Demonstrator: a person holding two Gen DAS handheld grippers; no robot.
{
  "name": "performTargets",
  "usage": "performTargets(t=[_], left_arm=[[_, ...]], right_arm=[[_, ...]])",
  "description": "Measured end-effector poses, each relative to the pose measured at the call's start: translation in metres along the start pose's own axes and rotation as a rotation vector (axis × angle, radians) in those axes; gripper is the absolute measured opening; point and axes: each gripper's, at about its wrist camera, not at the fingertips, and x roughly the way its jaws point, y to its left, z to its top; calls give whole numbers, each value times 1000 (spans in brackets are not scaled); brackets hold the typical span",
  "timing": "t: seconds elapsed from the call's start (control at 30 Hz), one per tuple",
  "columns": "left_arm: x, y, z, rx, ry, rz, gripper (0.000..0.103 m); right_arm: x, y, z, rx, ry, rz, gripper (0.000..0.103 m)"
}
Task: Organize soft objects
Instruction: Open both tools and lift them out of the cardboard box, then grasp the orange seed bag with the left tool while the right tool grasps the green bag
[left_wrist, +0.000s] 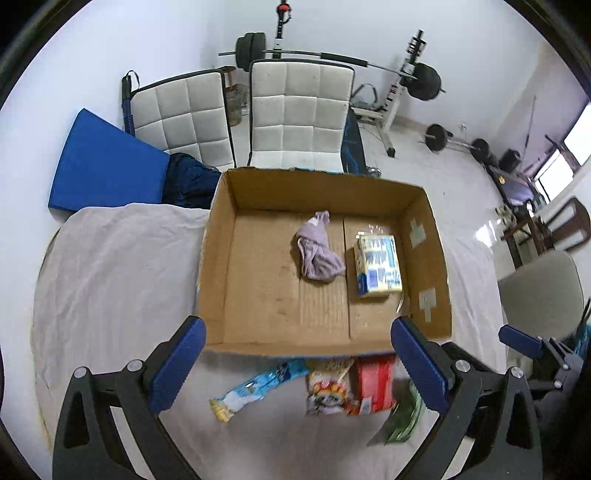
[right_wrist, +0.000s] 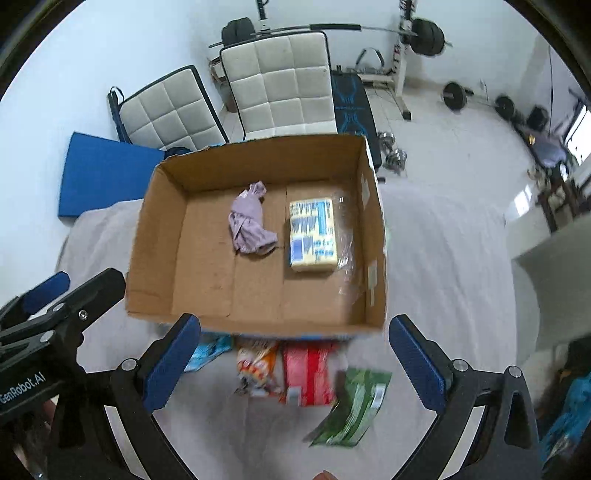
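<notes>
holding lilac cloth (left_wrist: 318, 249), tissue pack (left_wrist: 377, 266), cardboard box (left_wrist: 218, 236)

We see a matt brown corrugated cardboard box (left_wrist: 325, 254) holding a soft lilac cloth (left_wrist: 317, 249) and a glossy film-wrapped tissue pack (left_wrist: 377, 266). Shiny plastic snack packets (right_wrist: 306, 373) lie on wrinkled matt white fabric sheet (left_wrist: 118, 266). The fingers (left_wrist: 177, 369) wear ribbed blue pads.

Cardboard box (right_wrist: 155, 236), lilac cloth (right_wrist: 249, 221), 4 packets
</notes>
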Motion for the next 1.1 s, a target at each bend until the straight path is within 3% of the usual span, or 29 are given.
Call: performTargets(t=[0.17,0.4,0.63,0.83,0.87,0.9,0.97,1.1], left_arm=[[11,15,-25,95,37,46,103],[84,21,-62,223,222,127,103],[154,-6,-86,147,406,1,103],[213,-20,-98,5,551,-84,103],[221,-20,-98,-20,560,-89,103],[231,-20,-98,-53,570,-92,103],[241,-22,-96,-99,571,-113,102],[248,-27,-94,-143,530,-69,98]], right_arm=[[10,-29,-36,92,99,-15,103],[82,-72,-91,180,311,-95,103],[152,-97,-132,288,443,-82,103],[192,-112,-152,414,513,-22,77],[191,-113,-155,424,509,-20,70],[189,-113,-155,420,500,-39,55],[183,-115,-160,400,483,-56,54],[183,-123,-170,405,498,-35,53]])
